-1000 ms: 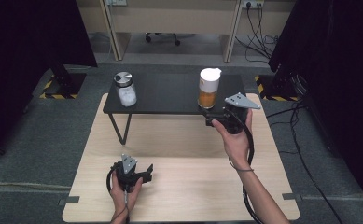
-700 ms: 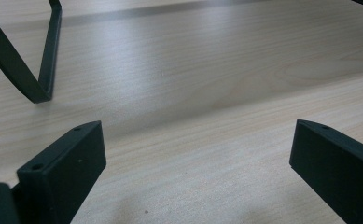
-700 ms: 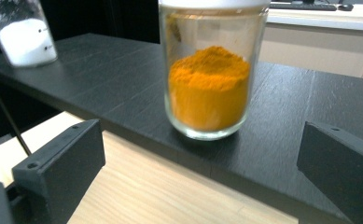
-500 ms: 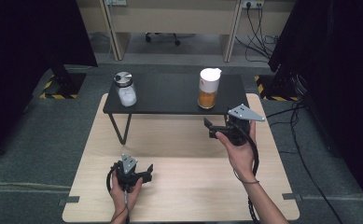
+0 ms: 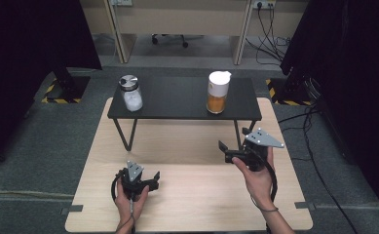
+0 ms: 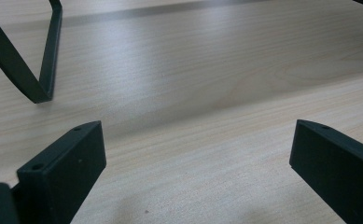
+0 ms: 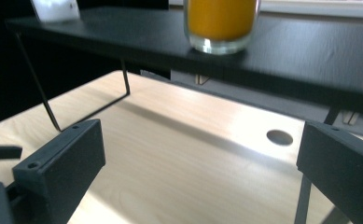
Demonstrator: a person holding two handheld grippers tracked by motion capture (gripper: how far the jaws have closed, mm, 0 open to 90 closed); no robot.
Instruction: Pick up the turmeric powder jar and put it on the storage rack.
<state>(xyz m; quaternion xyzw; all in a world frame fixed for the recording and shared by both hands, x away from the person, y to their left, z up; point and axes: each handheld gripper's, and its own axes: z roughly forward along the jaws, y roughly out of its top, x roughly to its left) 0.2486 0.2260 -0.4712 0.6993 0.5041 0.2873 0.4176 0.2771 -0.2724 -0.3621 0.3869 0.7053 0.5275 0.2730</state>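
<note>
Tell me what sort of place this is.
Probably a lab or office room set up for recording: black curtains at both sides, desks with cables behind, and a wooden table on grey carpet.

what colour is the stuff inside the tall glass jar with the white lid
Orange, filling the lower part of the tall glass jar with the white lid; it shows best in the right gripper view.

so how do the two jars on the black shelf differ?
The left jar has a silver metal lid; the right jar has a white lid. The left jar holds something white, the right one something orange. The left jar is shorter and rounder, the right taller and straight-sided. The left stands near the shelf's left end, the right toward its right end. Both are clear glass, upright and capped, with neither gripper touching them.
</note>
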